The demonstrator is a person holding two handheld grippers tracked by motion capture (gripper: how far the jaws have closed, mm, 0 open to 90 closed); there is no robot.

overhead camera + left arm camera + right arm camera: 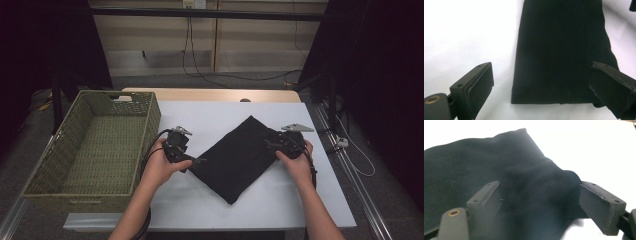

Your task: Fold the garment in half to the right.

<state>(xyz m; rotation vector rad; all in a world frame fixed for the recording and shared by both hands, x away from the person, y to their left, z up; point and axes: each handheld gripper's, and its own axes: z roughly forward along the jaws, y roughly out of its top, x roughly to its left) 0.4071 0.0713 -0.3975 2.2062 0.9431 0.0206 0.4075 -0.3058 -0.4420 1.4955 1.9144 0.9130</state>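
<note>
high view shows a white worktop (pixel 210 200) with a folded black cloth (pixel 235 152) lying flat near its middle, turned so that one corner points at the person and another points away. a woven green basket (pixel 92 145) stands on the left part of the worktop, apart from the cloth. behind the worktop, cables hang down a pale wall onto the floor. nothing lies between either tool and the cloth.

the left tool (pixel 196 161) sits at the cloth's left edge, held in the person's left hand (pixel 159 167). in the left gripper view its jaws are spread wide: the cloth's straight hemmed end (pixel 559 60) lies on the white surface between them, one pad over bare worktop and the other over the cloth's far side, neither pressing it.

the right tool (pixel 270 145) rests at the cloth's right corner in the right hand (pixel 296 162). in the right gripper view the cloth (pixel 524 190) bulges up in soft folds between the jaws, which stand wide apart; the pads flank it without pinching it, though whether the outer pad brushes the fabric i cannot tell.

no brand, label or writing can be read anywhere.
</note>
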